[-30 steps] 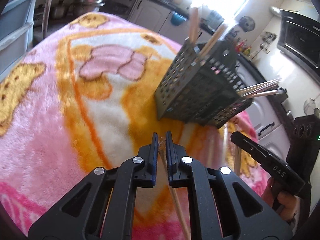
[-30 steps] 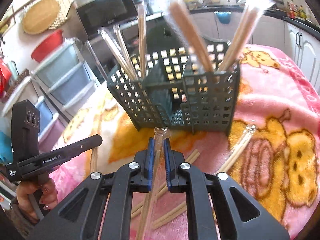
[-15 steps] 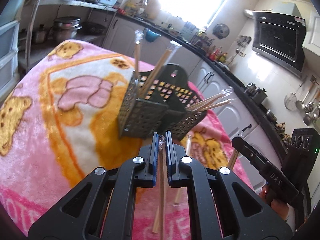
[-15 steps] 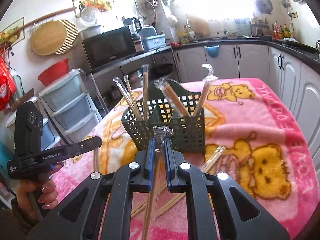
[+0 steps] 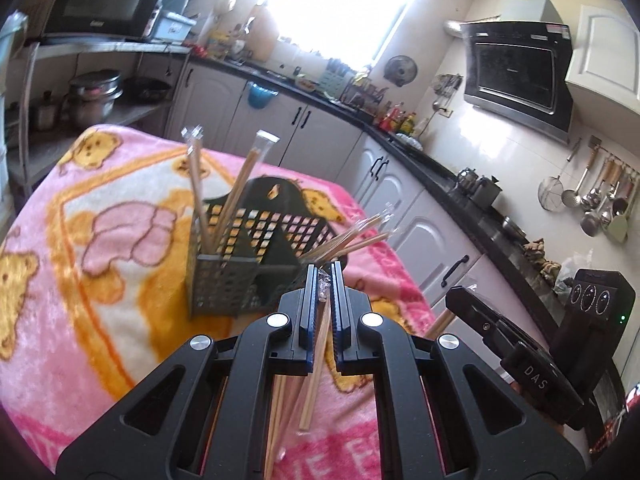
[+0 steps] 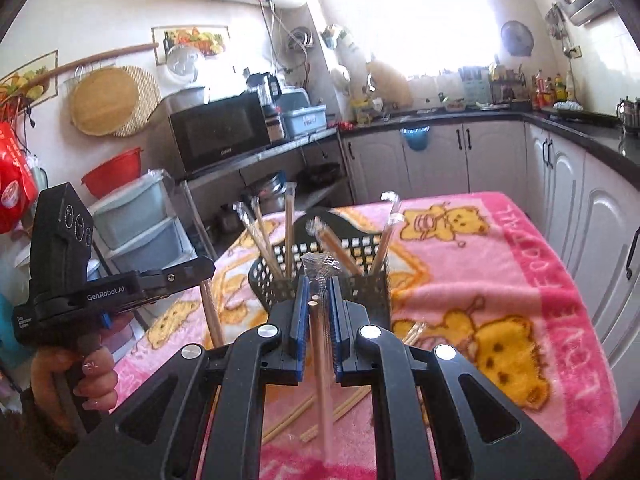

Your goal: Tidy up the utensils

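Both claws are clenching wrapped chopsticks by the upper end, so each pair is hanging free for dropping in: left claw (image 5: 323, 280), right claw (image 6: 318, 286). The basket (image 5: 224, 276) is standing just ahead on the blanket-covered counter (image 5: 100, 320); loose pairs (image 6: 340, 404) are lying below.

Hard daylight pours through the window (image 5: 344, 8) at twelve o'clock, blown out white; cabinets (image 6: 436, 152) beneath look hazy, and the edges curve into black corners.
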Demonstrator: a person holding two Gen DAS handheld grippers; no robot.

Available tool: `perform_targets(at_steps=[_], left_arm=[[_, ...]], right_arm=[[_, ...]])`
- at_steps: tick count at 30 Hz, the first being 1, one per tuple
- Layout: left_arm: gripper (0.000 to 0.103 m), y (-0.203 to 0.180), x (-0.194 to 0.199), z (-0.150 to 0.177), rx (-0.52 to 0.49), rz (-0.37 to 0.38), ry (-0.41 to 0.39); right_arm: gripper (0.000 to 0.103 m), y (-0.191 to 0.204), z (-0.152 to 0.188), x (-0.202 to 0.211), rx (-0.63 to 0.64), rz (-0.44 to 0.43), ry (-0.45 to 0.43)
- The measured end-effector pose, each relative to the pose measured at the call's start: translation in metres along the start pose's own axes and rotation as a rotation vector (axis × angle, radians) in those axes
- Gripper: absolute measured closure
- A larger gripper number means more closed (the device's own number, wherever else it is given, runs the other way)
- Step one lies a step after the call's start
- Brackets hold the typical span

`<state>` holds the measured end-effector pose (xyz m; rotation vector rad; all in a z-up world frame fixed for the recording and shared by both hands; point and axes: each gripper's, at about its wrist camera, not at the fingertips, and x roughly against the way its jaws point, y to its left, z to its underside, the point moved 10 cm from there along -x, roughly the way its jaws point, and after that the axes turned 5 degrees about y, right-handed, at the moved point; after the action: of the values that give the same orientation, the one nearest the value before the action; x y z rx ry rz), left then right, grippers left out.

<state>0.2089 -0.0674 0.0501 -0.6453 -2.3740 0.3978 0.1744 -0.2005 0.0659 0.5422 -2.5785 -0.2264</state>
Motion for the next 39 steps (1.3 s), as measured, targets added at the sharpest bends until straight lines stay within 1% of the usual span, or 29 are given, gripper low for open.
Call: perform_targets(at_steps=[4,7,8,13,20,23,26,31,39], left_arm=[[0.100,-0.013,0.000,-0.014,-0.021,0.027,-0.016],[0.100,-0.024,0.000,-0.024,-0.023,0.076,-0.016],[0.100,-0.028,0.000,-0.028,-0.029,0.082,-0.021],[0.100,-0.042,0.004,-0.048,-0.064,0.090,-0.059],[0.100,-0.059,0.011,-0.082,-0.114,0.092,-0.121],[0.100,-0.064,0.012,-0.092,-0.134,0.086,-0.140],[0.100,-0.067,0.016,-0.104,-0.148,0.077,-0.166],[0.100,-0.073,0.023,-0.124,-0.175,0.057,-0.204],[0.100,-0.076,0.034,-0.155,-0.216,-0.003,-0.268]], right_arm=[[0.093,-0.004,-0.015,0.010,0.002,0.013,-0.044],[0.093,-0.005,-0.026,0.016,0.010,0.019,-0.070],[0.093,-0.006,-0.032,0.018,0.016,0.023,-0.080],[0.093,-0.007,-0.052,0.028,0.038,0.030,-0.125],[0.093,-0.003,-0.077,0.034,0.063,0.010,-0.159],[0.093,0.000,-0.093,0.037,0.076,0.004,-0.179],[0.093,0.002,-0.111,0.042,0.095,0.005,-0.220],[0.093,0.003,-0.142,0.036,0.099,-0.008,-0.241],[0.093,0.014,-0.183,0.031,0.139,-0.019,-0.281]])
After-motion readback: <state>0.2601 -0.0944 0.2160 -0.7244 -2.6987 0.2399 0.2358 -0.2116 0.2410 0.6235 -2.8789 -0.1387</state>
